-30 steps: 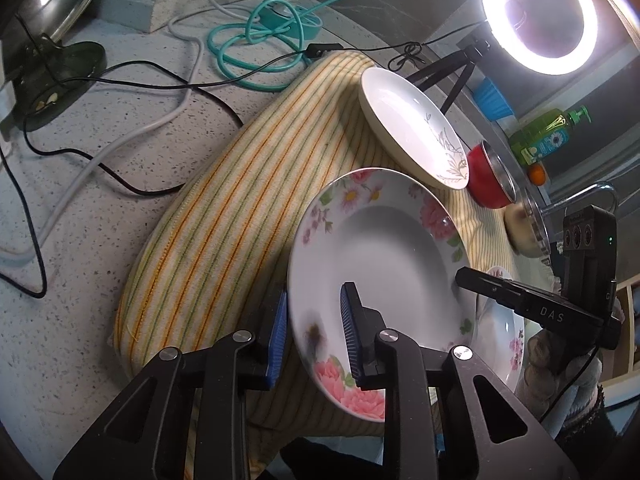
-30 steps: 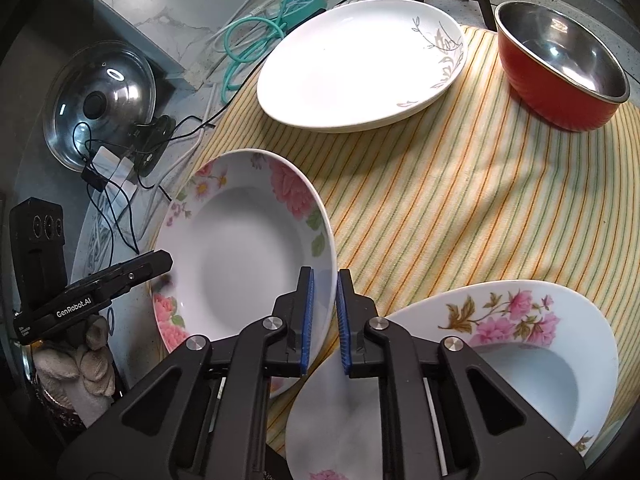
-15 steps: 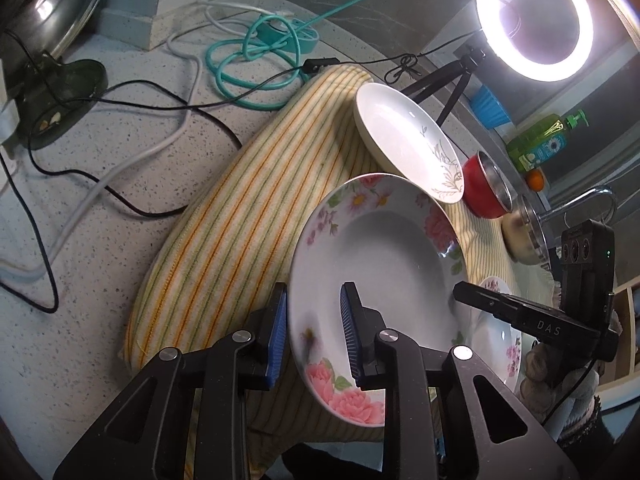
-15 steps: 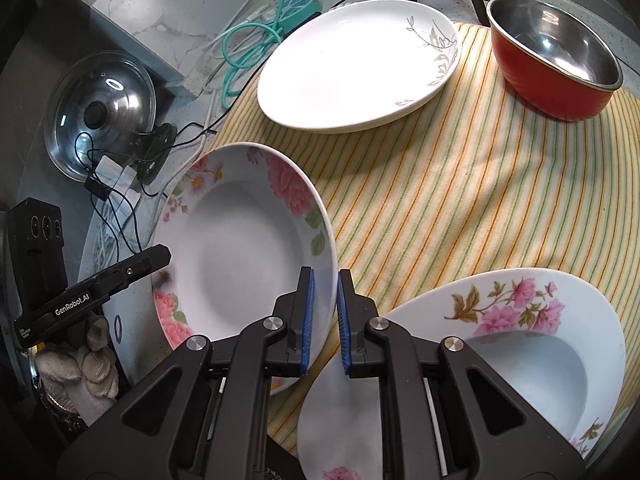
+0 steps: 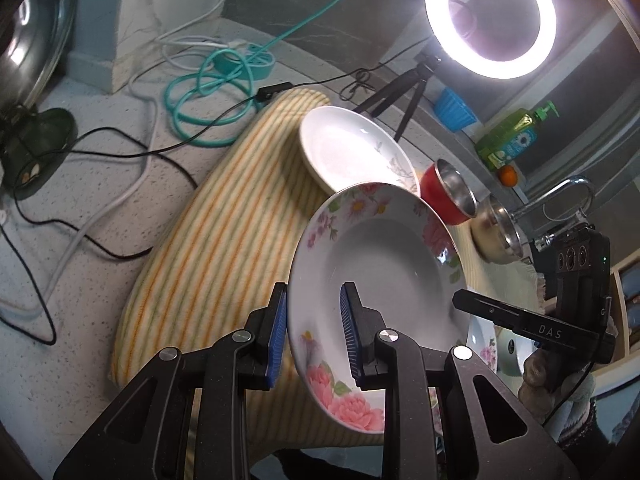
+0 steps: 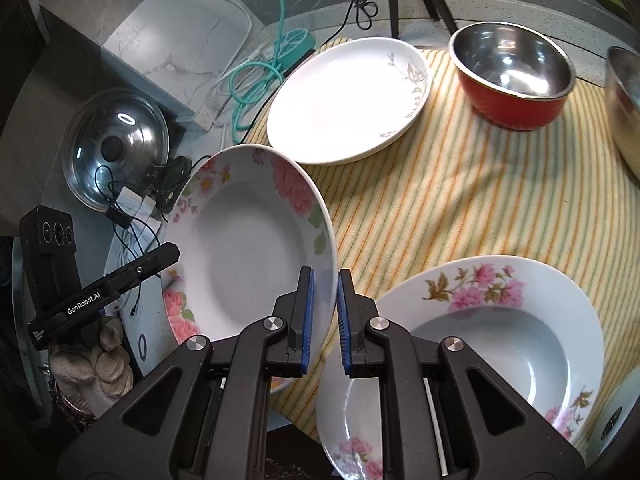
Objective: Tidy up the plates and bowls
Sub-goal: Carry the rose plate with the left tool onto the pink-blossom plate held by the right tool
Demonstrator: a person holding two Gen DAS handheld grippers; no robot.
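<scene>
A deep white plate with pink flowers [image 5: 380, 272] [image 6: 248, 244] hangs tilted above the striped cloth [image 5: 224, 248] [image 6: 460, 208], held from both sides. My left gripper [image 5: 314, 320] is shut on its near rim, blue pads on either face. My right gripper [image 6: 325, 308] is shut on the opposite rim. Each gripper shows in the other's view: the right gripper's finger [image 5: 520, 320], the left gripper's finger [image 6: 100, 292]. On the cloth lie a second flowered deep plate [image 6: 500, 340], a white plate with a grey leaf print [image 5: 348, 148] [image 6: 344, 100] and a red steel-lined bowl [image 5: 448, 192] [image 6: 512, 80].
A steel bowl [image 5: 496, 232] [image 6: 624, 108] stands beside the red one. A lit ring light [image 5: 490, 20] on a tripod stands behind the cloth. Teal cable [image 5: 212, 92] and black wires cross the speckled counter. A glass pot lid [image 6: 116, 148] leans at the left. A green soap bottle [image 5: 508, 136] stands near a faucet.
Both grippers have risen with the flowered plate between them. The plate sits higher above the cloth and now overlaps the leaf-print plate in the left wrist view.
</scene>
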